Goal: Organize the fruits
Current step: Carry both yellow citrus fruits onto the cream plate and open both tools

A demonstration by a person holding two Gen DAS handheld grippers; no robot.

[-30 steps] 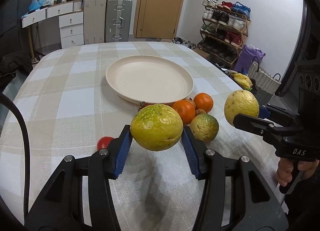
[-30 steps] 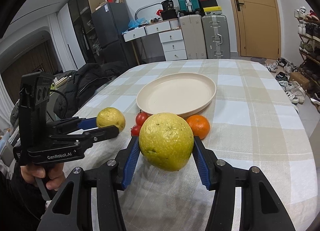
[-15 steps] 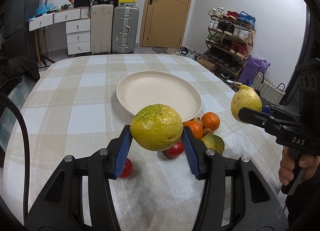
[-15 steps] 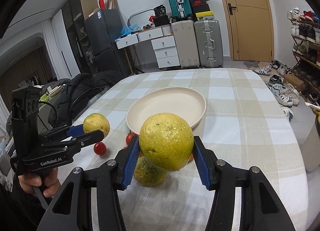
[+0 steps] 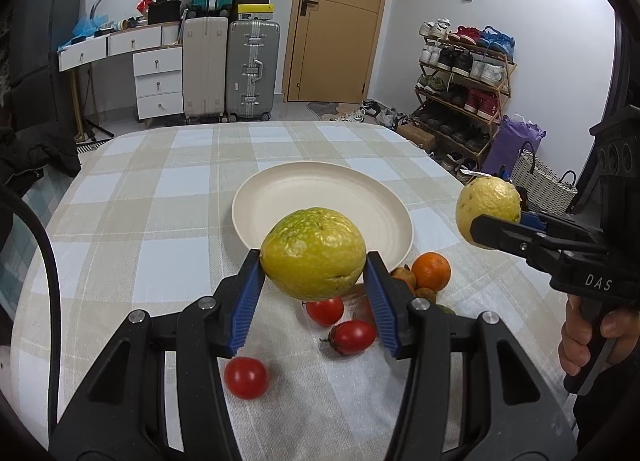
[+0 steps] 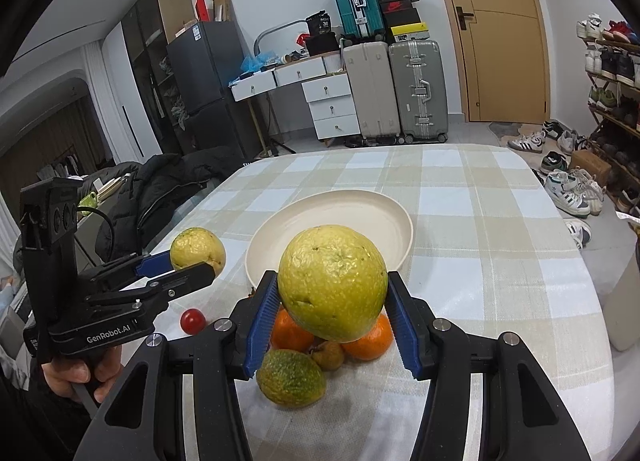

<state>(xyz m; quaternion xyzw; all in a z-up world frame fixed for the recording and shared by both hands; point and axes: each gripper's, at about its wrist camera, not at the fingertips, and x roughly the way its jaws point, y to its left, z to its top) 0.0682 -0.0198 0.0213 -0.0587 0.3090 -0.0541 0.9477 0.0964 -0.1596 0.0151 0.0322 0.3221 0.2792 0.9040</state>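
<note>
Fruits mid-carry: left gripper (image 5: 314,267) clamps a yellow-green citrus (image 5: 313,253), right gripper (image 6: 332,301) clamps a paler one (image 6: 332,283) (both aloft); next, lower onto the empty cream round plate (image 5: 280,189)

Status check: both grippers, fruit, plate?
Left gripper and right gripper each shut on a yellow-green citrus, held above the table. Plate bare. Path to plate open.
</note>
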